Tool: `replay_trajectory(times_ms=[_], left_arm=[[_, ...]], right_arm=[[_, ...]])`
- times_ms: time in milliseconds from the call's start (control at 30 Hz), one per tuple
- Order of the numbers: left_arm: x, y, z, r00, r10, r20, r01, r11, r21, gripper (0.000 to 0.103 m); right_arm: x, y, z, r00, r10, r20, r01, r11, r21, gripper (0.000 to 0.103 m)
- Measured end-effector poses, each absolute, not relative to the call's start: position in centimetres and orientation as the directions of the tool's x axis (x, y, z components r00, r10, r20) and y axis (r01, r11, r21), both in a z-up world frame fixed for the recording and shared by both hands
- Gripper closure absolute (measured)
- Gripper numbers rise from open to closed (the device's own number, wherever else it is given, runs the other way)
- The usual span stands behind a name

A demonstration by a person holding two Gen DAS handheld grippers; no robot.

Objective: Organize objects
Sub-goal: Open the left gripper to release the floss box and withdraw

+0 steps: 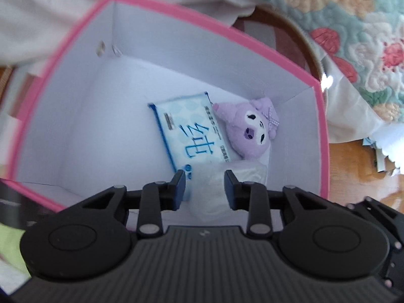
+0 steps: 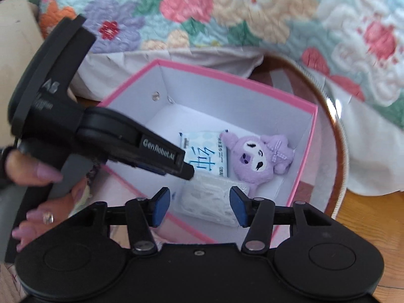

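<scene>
A pink box (image 1: pixel 265 43) with white inner walls holds a blue tissue pack (image 1: pixel 192 136), a purple plush toy (image 1: pixel 250 128) and a white translucent packet (image 1: pixel 214 197). My left gripper (image 1: pixel 204 189) is open and empty, hovering over the box with its fingers above the white packet. In the right wrist view the same box (image 2: pixel 227 73) shows the tissue pack (image 2: pixel 202 155), the plush (image 2: pixel 260 155) and the white packet (image 2: pixel 214 202). My right gripper (image 2: pixel 199 208) is open and empty above the box's near edge. The left gripper (image 2: pixel 186 170) reaches in from the left.
A floral quilt (image 2: pixel 227 12) hangs behind the box. A round brown rimmed tray or stool (image 2: pixel 335 136) sits under the box's right side. Wooden floor (image 2: pixel 373 217) lies to the right. A hand (image 2: pixel 38 176) holds the left gripper's handle.
</scene>
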State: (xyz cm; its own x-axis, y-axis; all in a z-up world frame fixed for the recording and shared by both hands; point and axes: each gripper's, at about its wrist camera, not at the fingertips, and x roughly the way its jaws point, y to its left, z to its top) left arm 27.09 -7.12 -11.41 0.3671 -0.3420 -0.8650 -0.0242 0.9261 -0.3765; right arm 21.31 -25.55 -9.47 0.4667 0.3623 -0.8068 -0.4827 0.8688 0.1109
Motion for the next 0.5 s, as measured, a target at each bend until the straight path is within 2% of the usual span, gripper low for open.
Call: replay_trajectory(times_ms=[167,233,367,500], left_arm=[[24.6,-6.1,-7.3,0.377,-0.292,-0.879,0.011,0.950,-0.311,0.056],[23.5,-5.5,-5.7,0.364,-0.266,-0.892,0.015,0.960,-0.280,0.043],[20.9,-4.4,-2.9,0.363,-0.258,-0.896,0.043,0.965,-0.260,0.037],[17.7,-2.9,-0.4,0.407,-0.233,-0.883,0.077,0.972,-0.221,0.022]], right_arm=[[18.6,-25.1,-6.5,0.504,0.378,-0.777,-0.493,0.864,0.101,0.039],[17.5,-24.9,-5.4,0.511,0.381,-0.770,-0.492,0.865,0.100,0.037],[15.4,-24.4,-3.7,0.509,0.365,-0.779,-0.489,0.868,0.087,0.034],[13.4,-24.0,-2.4,0.468,0.406,-0.785,-0.494,0.857,0.149,0.033]])
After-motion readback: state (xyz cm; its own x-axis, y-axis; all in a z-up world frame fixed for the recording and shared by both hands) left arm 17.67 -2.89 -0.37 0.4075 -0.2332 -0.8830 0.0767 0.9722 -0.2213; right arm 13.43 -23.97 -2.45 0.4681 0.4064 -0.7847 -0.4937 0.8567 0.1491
